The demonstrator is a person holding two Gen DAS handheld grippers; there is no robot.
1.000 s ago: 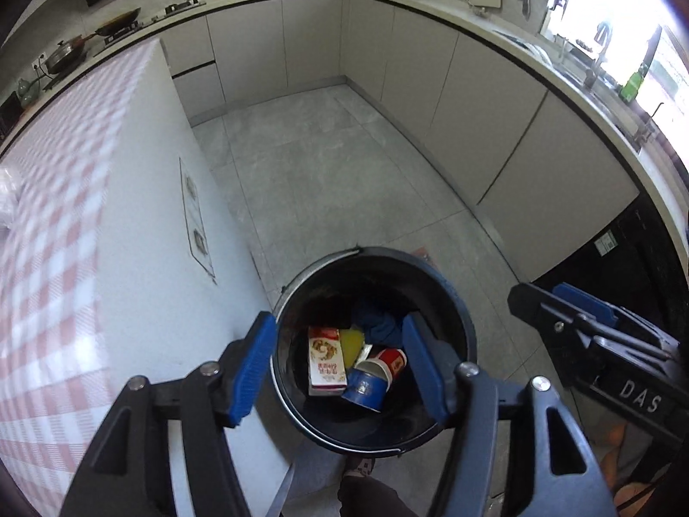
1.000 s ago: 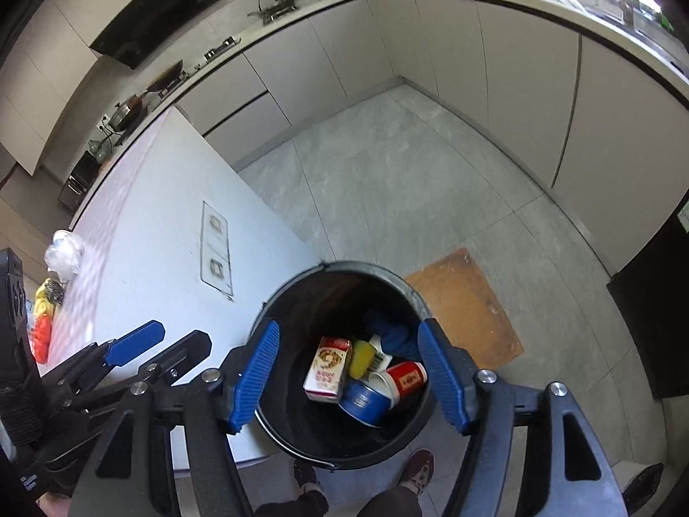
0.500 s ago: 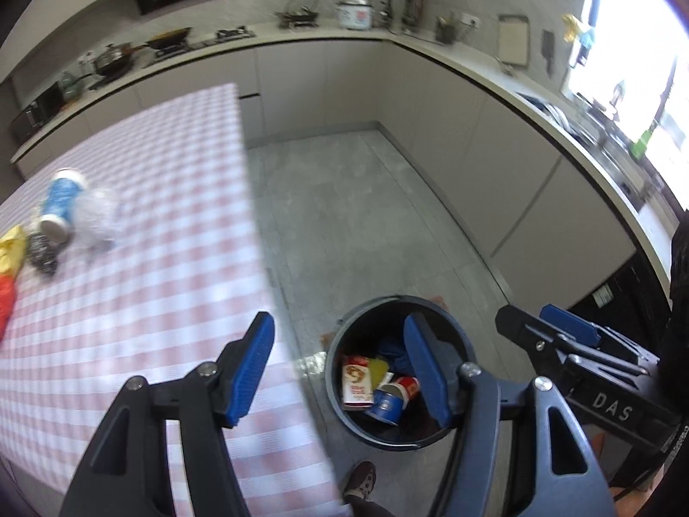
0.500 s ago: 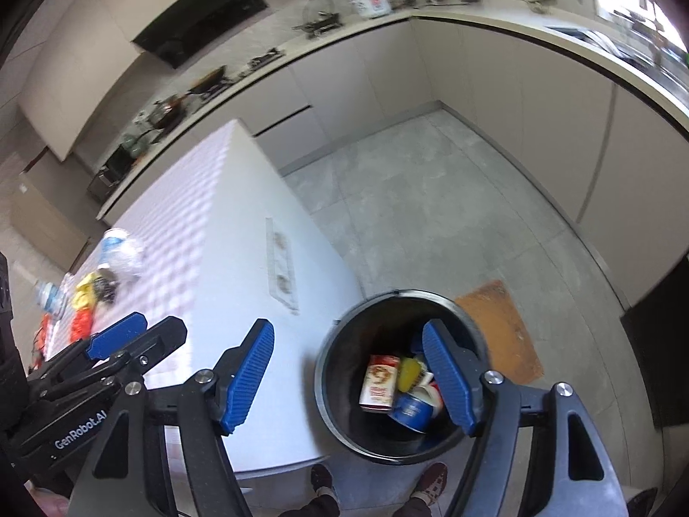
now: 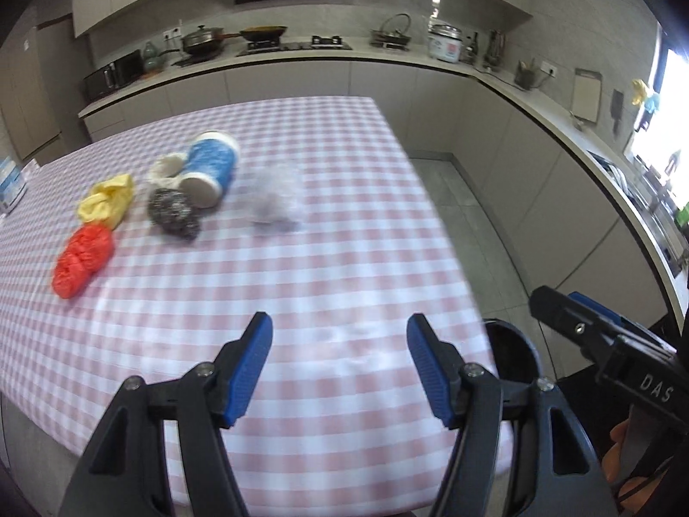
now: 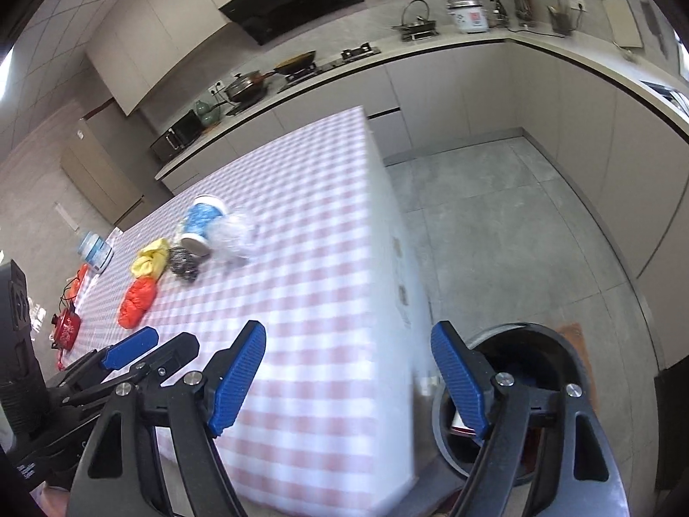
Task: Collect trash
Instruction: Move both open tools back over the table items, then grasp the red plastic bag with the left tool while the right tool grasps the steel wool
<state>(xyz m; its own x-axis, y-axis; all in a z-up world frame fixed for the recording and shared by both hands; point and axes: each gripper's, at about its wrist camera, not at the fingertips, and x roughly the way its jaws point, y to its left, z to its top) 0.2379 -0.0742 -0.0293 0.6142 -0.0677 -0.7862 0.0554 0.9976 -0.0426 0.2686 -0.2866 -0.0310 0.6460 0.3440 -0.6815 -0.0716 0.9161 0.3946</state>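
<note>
Trash lies on the pink checked table [image 5: 344, 258]: a blue and white cup [image 5: 211, 168] on its side, a steel scourer [image 5: 172, 213], a clear plastic bag [image 5: 275, 198], a yellow crumpled piece [image 5: 107, 204] and a red one [image 5: 82, 260]. My left gripper [image 5: 339, 331] hovers open and empty over the table's near part. My right gripper [image 6: 349, 336] straddles the table's corner, its jaws opening with nothing between them. The black bin [image 6: 521, 326] stands on the floor below, with a carton [image 6: 463, 424] showing inside. The cup [image 6: 200, 226] and scourer [image 6: 183, 260] lie far ahead of both grippers.
The table's right edge drops to a grey tiled floor [image 6: 495, 224]. An orange mat [image 6: 572, 336] lies behind the bin. A red object [image 6: 66, 323] and a blue and white pack [image 6: 94, 252] sit at the table's far left. Cabinets and a worktop ring the room.
Both grippers rose and swung from over the bin to the table. The bin slid to the lower right of each view and the trash pile came into sight. The right jaws spread wider.
</note>
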